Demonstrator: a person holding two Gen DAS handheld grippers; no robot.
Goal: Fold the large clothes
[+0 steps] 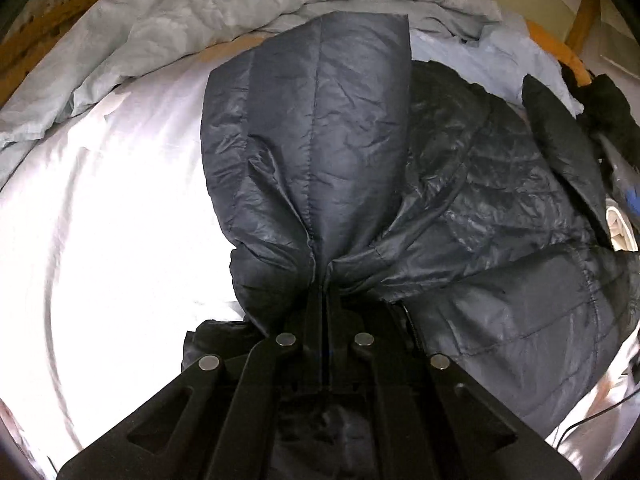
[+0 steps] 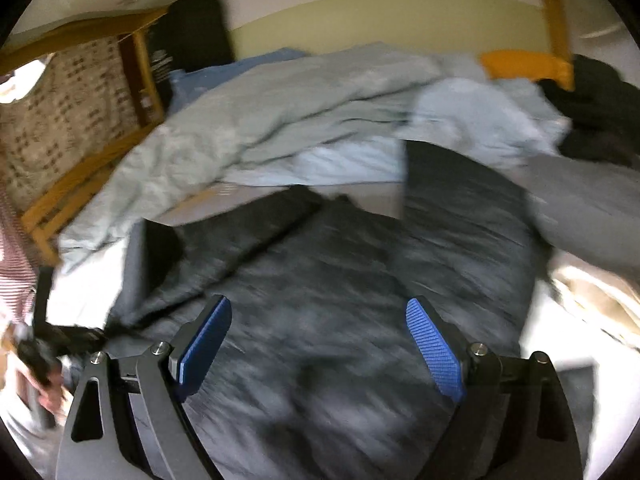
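Left gripper [image 1: 325, 280] pinches the crinkled, quilted dark puffer jacket [image 1: 460, 216]; right gripper [image 2: 319, 344] gapes wide.

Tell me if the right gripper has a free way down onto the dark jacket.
Probably yes. The right gripper is open above the dark jacket, with nothing between them, though the view is blurred. The left gripper grips it elsewhere.

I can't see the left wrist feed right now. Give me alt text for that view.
The left tool is shut on a bunched fold of the dark puffer jacket, holding a quilted panel of it raised toward the camera. The rest of the jacket lies spread to the right on a white sheet, with a rumpled grey duvet behind it.
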